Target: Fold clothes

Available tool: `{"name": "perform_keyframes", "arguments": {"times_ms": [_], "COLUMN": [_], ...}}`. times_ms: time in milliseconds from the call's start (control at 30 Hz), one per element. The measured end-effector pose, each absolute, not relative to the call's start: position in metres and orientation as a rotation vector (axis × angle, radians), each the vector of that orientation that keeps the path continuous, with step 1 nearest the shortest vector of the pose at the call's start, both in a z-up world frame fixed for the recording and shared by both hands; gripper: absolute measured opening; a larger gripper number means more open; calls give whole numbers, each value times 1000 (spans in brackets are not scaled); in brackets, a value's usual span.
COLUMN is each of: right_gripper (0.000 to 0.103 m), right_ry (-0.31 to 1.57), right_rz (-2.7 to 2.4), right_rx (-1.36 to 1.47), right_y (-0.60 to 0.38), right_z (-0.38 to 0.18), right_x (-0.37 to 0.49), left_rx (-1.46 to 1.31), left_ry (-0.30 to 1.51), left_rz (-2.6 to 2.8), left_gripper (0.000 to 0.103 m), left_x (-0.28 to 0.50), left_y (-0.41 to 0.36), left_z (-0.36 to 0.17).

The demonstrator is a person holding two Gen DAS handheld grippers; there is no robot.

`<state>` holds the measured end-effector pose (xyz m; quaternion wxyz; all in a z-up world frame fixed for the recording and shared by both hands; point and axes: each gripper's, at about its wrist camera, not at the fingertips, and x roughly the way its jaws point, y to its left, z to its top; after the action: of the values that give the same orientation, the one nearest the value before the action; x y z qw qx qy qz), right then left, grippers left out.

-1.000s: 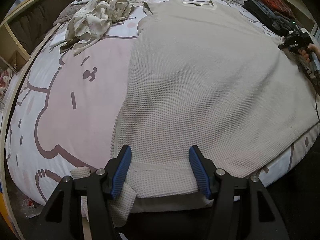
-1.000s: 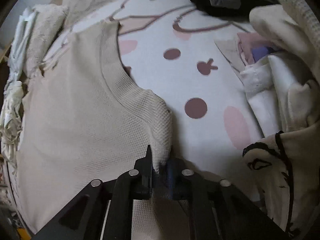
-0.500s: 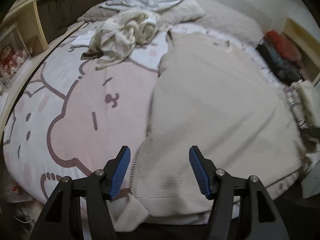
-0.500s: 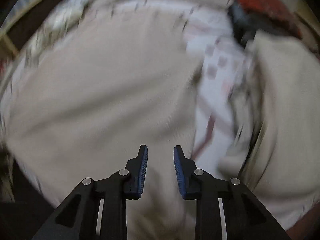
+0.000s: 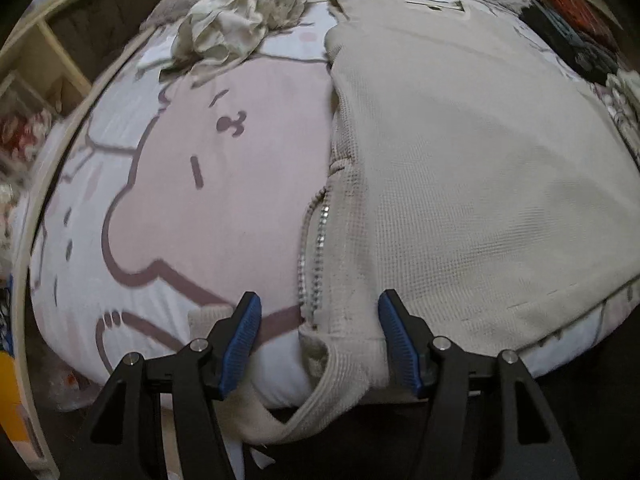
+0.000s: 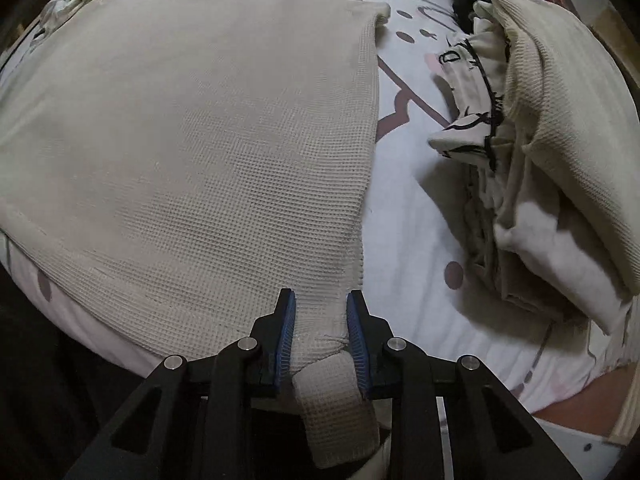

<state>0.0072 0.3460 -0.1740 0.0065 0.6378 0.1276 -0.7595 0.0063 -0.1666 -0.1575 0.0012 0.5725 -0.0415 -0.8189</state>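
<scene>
Blue pads on black fingers, and the left gripper [image 5: 320, 340] stands wide apart over the near edge of the bed [image 5: 224, 200], pads clear of the cloth. Between them lies the near left corner of the beige waffle-knit top [image 5: 460, 168], its ribbed cuff [image 5: 320, 404] drooping off the bed's edge below the fingers. Nothing gripped there.

Over to the right gripper [image 6: 321, 334]: its fingers are set closer, slightly apart, straddling the top's [image 6: 192, 140] near right corner. A waffle sleeve end [image 6: 340, 408] hangs down between and below them. The pads sit right beside the fabric, though no firm pinch shows.

Moving outward from the top: it lies spread flat across the bed, collar towards the far end, taking up the right half of the pink and white cartoon bedcover. Left of the top, at the far side, a crumpled cream garment [image 5: 236, 24] sits in a heap. Right of the top, a pile of pale folded clothes [image 6: 532, 128] rests well apart from its side edge, with one black-lettered white piece showing. Beyond that pile, red and dark items [image 5: 576, 28] are stacked at the far right corner.
</scene>
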Motion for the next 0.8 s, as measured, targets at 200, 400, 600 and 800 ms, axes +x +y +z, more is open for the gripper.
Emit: {"name": "perform_keyframes", "arguments": {"times_ms": [200,400,600,800], "right_gripper": [27,27,27,27], "right_ry": [281,232,200,132], "right_rz": [-2500,-2593,-2464,-2409], "right_rx": [1825,1655,1853,1947], "right_y": [343,314,286,290], "right_z": [-103,-86,-154,-185], "right_x": [-18,-79,-131,-133], "left_rx": [1685,1636,1785,1918], "left_ry": [193,230,396,588], "left_rz": [-2701,-2726,-2639,-2568], "left_gripper": [61,61,46,46], "left_x": [-8,-88,-170,-217], "left_y": [-189,-194,-194,-191], "left_z": [-110,-106,-150,-183]}}
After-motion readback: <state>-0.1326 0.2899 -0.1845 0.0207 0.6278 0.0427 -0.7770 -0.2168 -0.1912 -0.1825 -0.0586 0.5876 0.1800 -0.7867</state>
